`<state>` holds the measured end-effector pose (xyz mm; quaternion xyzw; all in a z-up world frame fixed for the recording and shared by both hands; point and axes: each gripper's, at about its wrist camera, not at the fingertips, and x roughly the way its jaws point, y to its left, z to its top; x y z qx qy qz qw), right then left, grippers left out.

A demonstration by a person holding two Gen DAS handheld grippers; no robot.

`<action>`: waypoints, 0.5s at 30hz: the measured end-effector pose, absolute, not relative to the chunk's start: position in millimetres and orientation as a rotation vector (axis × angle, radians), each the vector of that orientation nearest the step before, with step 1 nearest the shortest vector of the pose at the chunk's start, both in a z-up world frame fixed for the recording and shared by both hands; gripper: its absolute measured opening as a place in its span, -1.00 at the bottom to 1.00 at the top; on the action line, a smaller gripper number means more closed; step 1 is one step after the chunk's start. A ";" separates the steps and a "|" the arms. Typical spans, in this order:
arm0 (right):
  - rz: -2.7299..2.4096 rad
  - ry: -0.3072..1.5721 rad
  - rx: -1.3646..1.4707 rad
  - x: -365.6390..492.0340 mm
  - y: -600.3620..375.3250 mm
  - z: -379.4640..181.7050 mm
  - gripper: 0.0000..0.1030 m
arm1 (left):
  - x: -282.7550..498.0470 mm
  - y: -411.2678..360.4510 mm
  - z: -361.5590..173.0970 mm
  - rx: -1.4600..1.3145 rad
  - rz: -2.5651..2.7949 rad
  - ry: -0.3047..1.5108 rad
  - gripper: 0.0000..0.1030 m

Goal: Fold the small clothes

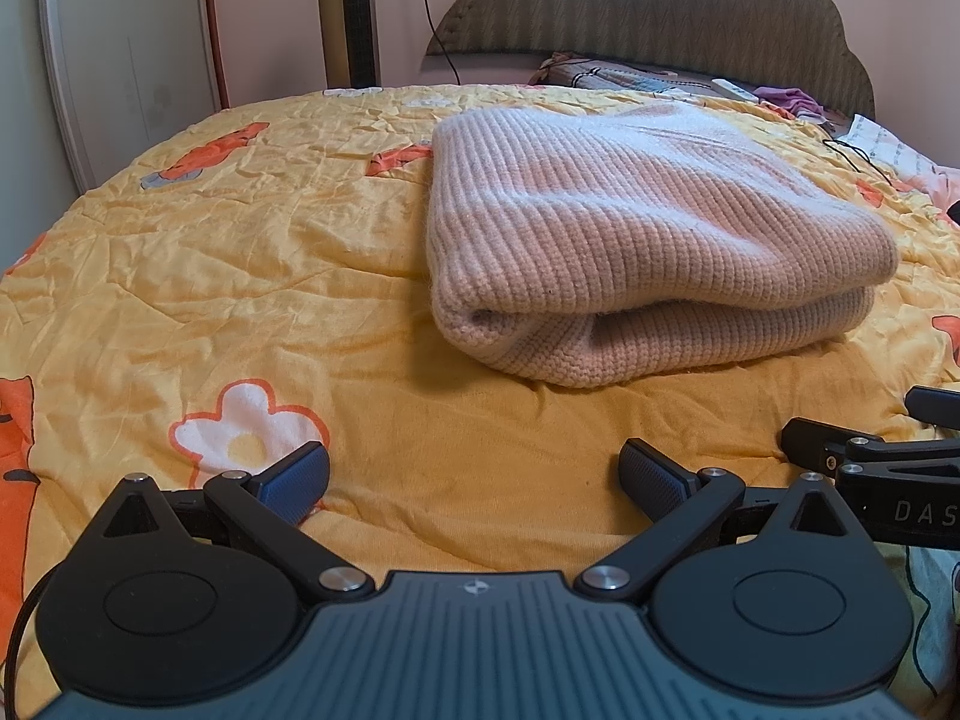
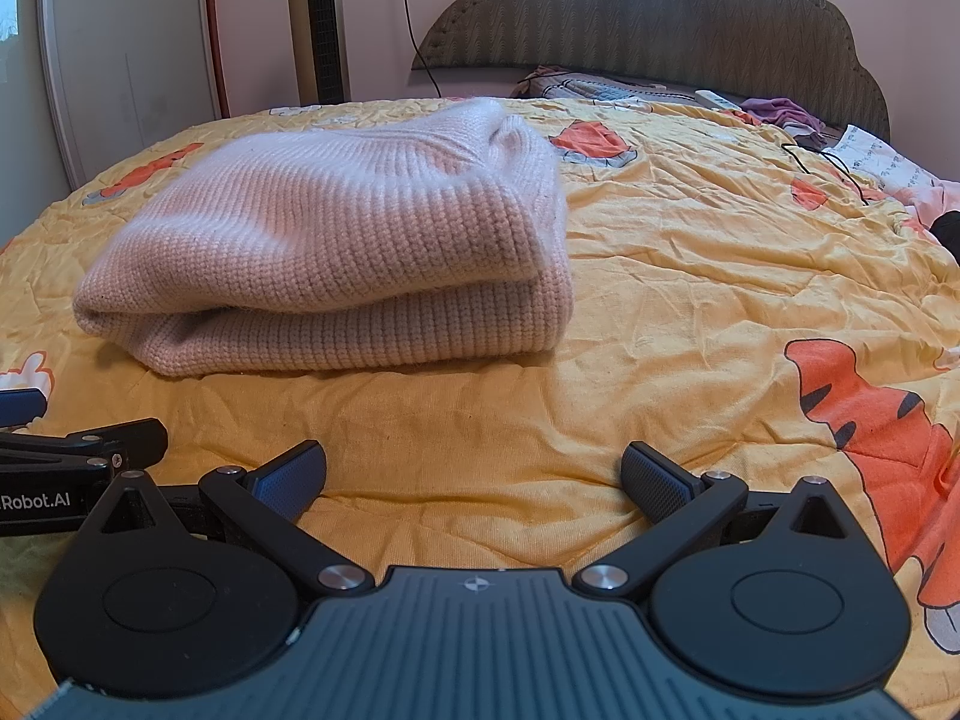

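1. Lying folded on the yellow bedspread (image 1: 240,276), the pink knit sweater (image 1: 630,240) sits ahead of both grippers, untouched.
2. Left gripper (image 1: 474,483) hovers low with jaws spread wide, holding nothing.
3. Right gripper (image 2: 474,483) sits just beside it, likewise released and empty.

pink ribbed sweater (image 1: 630,228), yellow tiger-print bedsheet (image 1: 240,276)

At the right edge of the left wrist view, the right gripper (image 1: 864,420) is cut off — only its fingertips and the letters "DAS" show. At the upper right, small items by the headboard (image 1: 660,6) — a purple cloth (image 1: 792,101), a white remote-like object (image 1: 733,90) — are too small to identify. The folded sweater (image 1: 636,240) hides its own inner layers.
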<state>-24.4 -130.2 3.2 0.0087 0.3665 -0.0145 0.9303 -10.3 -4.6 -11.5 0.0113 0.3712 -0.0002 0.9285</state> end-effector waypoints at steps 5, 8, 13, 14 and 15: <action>-0.030 0.751 0.018 -24.4 -130.2 3.2 1.00 | -8.4 -4.5 -10.7 0.022 0.000 0.766 1.00; -0.030 0.750 0.018 -24.4 -130.0 3.3 1.00 | -6.6 -5.0 -10.3 0.020 0.004 0.773 1.00; -0.030 0.751 0.018 -24.4 -130.2 3.1 1.00 | -5.0 -6.1 -10.7 0.015 0.018 0.775 1.00; -0.030 0.751 0.018 -24.4 -130.2 3.1 1.00 | -5.0 -6.1 -10.8 0.015 0.019 0.775 1.00; -0.030 0.751 0.018 -24.3 -130.2 3.1 1.00 | -4.9 -5.8 -10.9 0.015 0.020 0.775 1.00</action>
